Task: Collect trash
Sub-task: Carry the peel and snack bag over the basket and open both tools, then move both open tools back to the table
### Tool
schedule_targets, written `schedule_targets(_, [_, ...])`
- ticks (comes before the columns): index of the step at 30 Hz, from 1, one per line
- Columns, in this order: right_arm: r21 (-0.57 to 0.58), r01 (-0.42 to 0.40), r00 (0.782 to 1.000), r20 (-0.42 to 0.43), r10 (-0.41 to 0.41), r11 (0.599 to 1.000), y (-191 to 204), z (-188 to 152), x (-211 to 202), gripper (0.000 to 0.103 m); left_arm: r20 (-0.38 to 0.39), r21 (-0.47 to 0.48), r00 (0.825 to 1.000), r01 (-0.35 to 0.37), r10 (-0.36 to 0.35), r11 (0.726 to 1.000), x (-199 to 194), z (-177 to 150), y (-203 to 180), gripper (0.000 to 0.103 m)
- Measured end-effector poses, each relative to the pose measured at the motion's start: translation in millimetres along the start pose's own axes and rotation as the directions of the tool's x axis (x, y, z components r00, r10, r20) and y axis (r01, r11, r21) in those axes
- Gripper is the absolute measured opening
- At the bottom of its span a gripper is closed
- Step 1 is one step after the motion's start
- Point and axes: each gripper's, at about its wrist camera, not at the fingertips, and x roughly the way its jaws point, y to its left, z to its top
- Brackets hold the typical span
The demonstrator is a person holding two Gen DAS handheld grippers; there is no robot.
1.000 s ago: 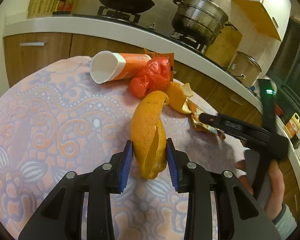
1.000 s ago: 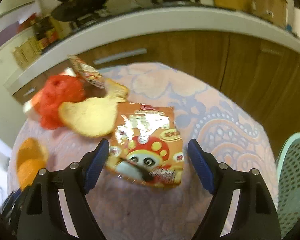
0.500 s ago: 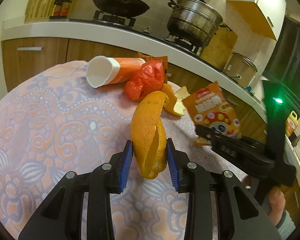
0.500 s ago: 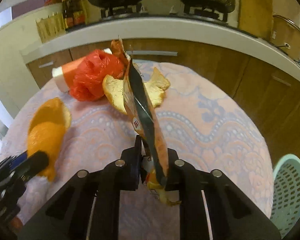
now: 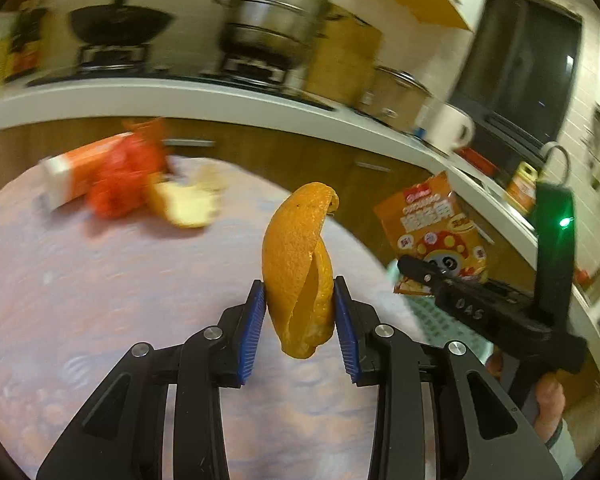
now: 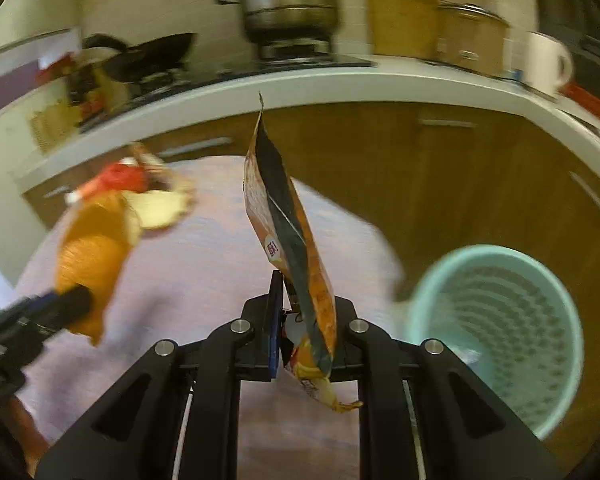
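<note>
The left gripper (image 5: 299,322) pinches an orange peel (image 5: 298,270) upright between its blue pads, lifted above the patterned table (image 5: 100,300). The right gripper (image 6: 306,320) is clamped on a snack bag (image 6: 290,240), held edge-on beyond the table's edge and just beside the mint-green basket (image 6: 496,328). On the table's far side lie 1 red plastic bag (image 5: 122,182), a peel piece (image 5: 184,206) and a carton (image 5: 74,170).
</note>
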Motion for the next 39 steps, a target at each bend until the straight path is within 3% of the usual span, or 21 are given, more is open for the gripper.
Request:
schedule_targets(6, [0.117, 0.109, 0.994, -0.012, -0.109, 0.987, -73, -10, -21, 0.013, -0.065, 0.079, 0.993, 0.100, -0.095, 0.992, 31, 15, -56, 0.032])
schedule_targets(11, [0.195, 0.160, 0.987, -0.044, -0.155, 0.968, -121, -23, -23, 0.013, -0.150, 0.136, 0.978, 0.167, -0.147, 0.976, 69, 16, -99, 0.032])
schedule_targets(17, [0.253, 0.192, 0.980, -0.104, -0.170, 0.948, -154, -40, -10, 0.013, -0.263, 0.144, 0.948, 0.221, -0.178, 0.965, 116, 2, -127, 0.033])
schedule_targets(20, [0.284, 0.202, 0.974, -0.160, -0.161, 0.937, -168, -47, 2, 0.013, -0.343, 0.179, 0.919, 0.268, -0.195, 0.947, 139, -9, -141, 0.034])
schedule_targets(22, [0.292, 0.221, 0.966, -0.200, -0.166, 0.930, -177, -53, 6, 0.013, -0.373, 0.190, 0.909, 0.272, -0.187, 0.943, 152, -13, -146, 0.034])
schedule_targets(26, [0.337, 0.214, 0.962, -0.234, -0.138, 0.917, -193, -60, 10, 0.014, -0.421, 0.143, 0.883, 0.290, -0.207, 0.946, 177, -17, -153, 0.036])
schedule_targets(31, [0.341, 0.219, 0.956, -0.262, -0.132, 0.914, -203, -67, 12, 0.021, -0.420, 0.198, 0.892, 0.270, -0.167, 0.942, 186, -16, -161, 0.052])
schedule_targets(33, [0.357, 0.216, 0.956, -0.265, -0.123, 0.909, -208, -70, 13, 0.035, -0.415, 0.192, 0.893, 0.274, -0.175, 0.942, 183, -14, -160, 0.056])
schedule_targets(34, [0.369, 0.215, 0.957, -0.262, -0.121, 0.904, -210, -72, 12, 0.052, -0.414, 0.184, 0.893, 0.274, -0.179, 0.944, 182, -13, -157, 0.059])
schedule_targets(35, [0.377, 0.218, 0.959, -0.256, -0.125, 0.900, -211, -73, 11, 0.059, -0.408, 0.177, 0.895, 0.273, -0.182, 0.946, 180, -11, -153, 0.060])
schedule_targets(39, [0.389, 0.221, 0.961, -0.244, -0.131, 0.894, -212, -74, 7, 0.059, -0.372, 0.181, 0.911, 0.259, -0.177, 0.949, 165, -6, -145, 0.064])
